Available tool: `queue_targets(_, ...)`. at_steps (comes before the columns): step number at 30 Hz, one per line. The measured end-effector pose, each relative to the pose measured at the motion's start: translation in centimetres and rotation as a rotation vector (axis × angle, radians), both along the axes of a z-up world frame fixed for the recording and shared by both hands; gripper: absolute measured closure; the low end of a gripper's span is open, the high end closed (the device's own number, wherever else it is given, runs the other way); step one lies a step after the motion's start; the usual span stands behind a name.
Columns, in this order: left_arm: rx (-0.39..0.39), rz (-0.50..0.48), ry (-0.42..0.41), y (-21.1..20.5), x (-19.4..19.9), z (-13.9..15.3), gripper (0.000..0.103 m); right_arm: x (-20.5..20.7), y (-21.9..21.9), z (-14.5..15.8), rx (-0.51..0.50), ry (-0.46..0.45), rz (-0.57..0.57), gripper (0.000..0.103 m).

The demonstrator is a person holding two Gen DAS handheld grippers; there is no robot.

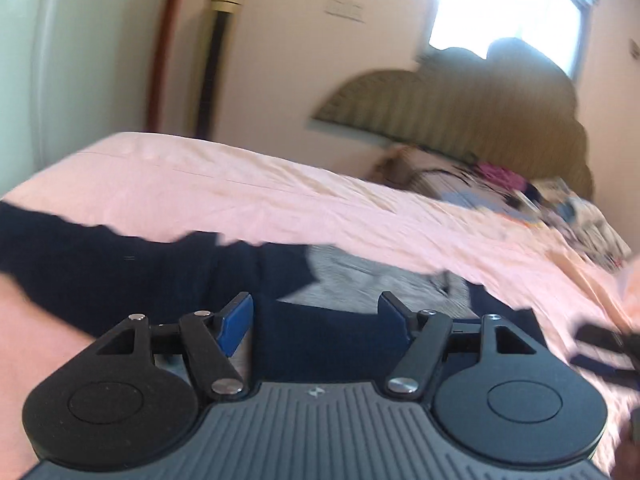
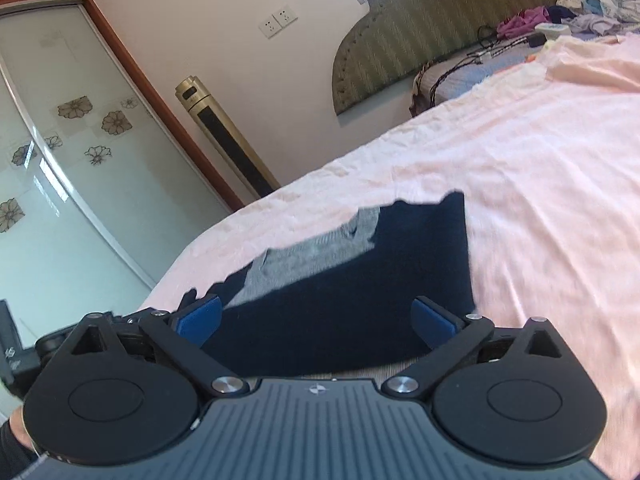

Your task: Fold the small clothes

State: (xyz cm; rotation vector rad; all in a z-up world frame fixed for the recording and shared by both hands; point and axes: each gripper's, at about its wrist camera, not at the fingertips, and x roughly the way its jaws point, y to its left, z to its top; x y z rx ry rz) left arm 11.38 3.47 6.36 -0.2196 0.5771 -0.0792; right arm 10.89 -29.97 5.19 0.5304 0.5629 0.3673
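Note:
A dark navy garment (image 1: 120, 268) with a grey inner part (image 1: 360, 276) lies spread on the pink bedsheet (image 1: 240, 192). My left gripper (image 1: 316, 320) is open and empty, just above the garment's near edge, blue pads wide apart. In the right wrist view the same navy garment (image 2: 380, 276) with its grey part (image 2: 312, 252) lies ahead. My right gripper (image 2: 316, 320) is open and empty over the garment's near edge. The left gripper's body shows at the left edge of the right wrist view (image 2: 24, 352).
A pile of mixed clothes (image 2: 592, 4) and cables lies near the padded headboard (image 2: 420, 36). A gold tower fan (image 2: 224, 136) stands by the wall next to a sliding wardrobe door (image 2: 60, 160). A bright window (image 1: 508, 12) is above the headboard.

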Motion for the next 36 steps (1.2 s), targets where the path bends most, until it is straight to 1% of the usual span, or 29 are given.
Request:
queue_targets(1,0.002,-0.029,0.043,-0.8,1.2,-0.8,0.034,1.4,0.5,0.3,-0.014,-0.002,-0.001,0.002)
queue_targets(2,0.009,-0.032,0.096,-1.3,2.3,-1.7,0.034,3.2,1.1,0.3,-0.034,0.008,-0.007,0.002)
queue_targets(3,0.027,-0.016,0.164,-1.7,3.5,-3.1,0.034,4.9,1.7,-0.1,-0.056,0.03,-0.012,0.002)
queue_targets(4,0.028,0.0,0.211,-1.7,4.3,-4.4,0.035,6.3,2.3,-0.5,-0.09,0.053,-0.009,0.004)
queue_targets(5,0.041,0.001,0.167,-1.6,4.2,-4.8,0.034,7.7,2.9,-1.4,-0.145,0.087,-0.012,0.005)
queue_targets(7,0.075,-0.027,0.135,-1.2,3.7,-5.5,0.034,9.4,3.6,-3.5,-0.252,0.164,-0.022,0.004)
queue_targets(8,0.069,-0.038,0.135,-0.8,3.4,-5.4,0.034,9.1,3.9,-4.0,-0.321,0.098,-0.007,0.004)
queue_targets(9,0.052,-0.035,0.128,0.0,2.9,-5.0,0.034,8.6,4.4,-4.9,-0.398,0.061,0.022,0.001)
queue_targets(10,0.031,-0.014,0.104,1.0,2.1,-4.5,0.034,8.3,4.7,-5.1,-0.428,0.047,0.032,0.001)
queue_targets(11,0.008,0.021,0.058,2.5,1.0,-4.0,0.034,8.2,4.8,-5.1,-0.434,0.047,0.03,0.0)
queue_targets(12,-0.021,0.081,0.004,4.7,0.0,-3.4,0.034,8.2,4.8,-5.1,-0.44,0.047,0.03,0.0)
queue_targets(14,-0.098,0.243,-0.05,9.5,-1.3,-2.8,0.028,8.2,4.9,-5.2,-0.444,0.047,0.032,0.0)
queue_targets(15,-0.157,0.355,-0.057,12.6,-1.7,-2.6,0.028,8.2,5.0,-5.1,-0.45,0.047,0.033,0.0)
queue_targets(17,-0.311,0.552,-0.038,19.2,-2.5,-3.1,0.028,8.2,5.1,-5.2,-0.46,0.046,0.033,0.0)
queue_targets(18,-0.413,0.655,-0.024,22.7,-3.0,-3.6,0.028,8.2,5.2,-5.1,-0.466,0.046,0.033,0.0)
queue_targets(19,-0.502,0.728,-0.021,25.4,-3.5,-4.2,0.028,8.2,5.3,-5.0,-0.472,0.046,0.033,0.0)
queue_targets(21,-0.677,0.814,-0.016,29.9,-4.1,-5.8,0.028,8.2,5.4,-5.1,-0.479,0.046,0.032,0.0)
queue_targets(22,-0.733,0.808,-0.011,31.2,-3.9,-6.4,0.028,8.2,5.4,-5.0,-0.481,0.046,0.031,0.0)
queue_targets(23,-0.764,0.792,-0.012,32.2,-3.6,-6.8,0.028,8.2,5.4,-5.1,-0.482,0.046,0.031,0.0)
queue_targets(25,-0.742,0.793,-0.016,32.5,-2.7,-6.7,0.029,8.2,5.4,-5.1,-0.482,0.045,0.03,0.0)
queue_targets(27,-0.689,0.778,-0.013,32.7,-1.4,-6.3,0.031,8.2,5.4,-5.1,-0.482,0.045,0.031,0.0)
queue_targets(28,-0.643,0.779,-0.003,32.6,-0.5,-6.2,0.041,8.2,5.4,-5.1,-0.482,0.045,0.031,0.0)
queue_targets(30,-0.515,0.792,0.031,32.2,1.1,-6.0,0.069,8.2,5.4,-5.1,-0.48,0.045,0.031,0.0)
queue_targets(31,-0.467,0.794,0.068,32.4,1.6,-6.0,0.099,8.2,5.4,-5.1,-0.479,0.045,0.031,0.0)
queue_targets(32,-0.443,0.788,0.094,32.3,2.0,-5.9,0.098,8.2,5.4,-5.1,-0.476,0.045,0.03,0.0)
queue_targets(33,-0.405,0.794,0.089,31.8,2.0,-5.3,0.098,8.2,5.4,-5.1,-0.474,0.045,0.03,0.0)
queue_targets(34,-0.361,0.788,0.068,30.9,2.0,-4.4,0.098,8.2,5.4,-5.1,-0.473,0.045,0.029,0.0)
queue_targets(35,-0.324,0.759,0.027,29.6,1.7,-3.2,0.099,8.2,5.4,-5.0,-0.472,0.045,0.029,0.0)
queue_targets(36,-0.289,0.704,-0.028,27.8,1.4,-1.6,0.099,8.2,5.4,-5.0,-0.471,0.045,0.028,0.0)
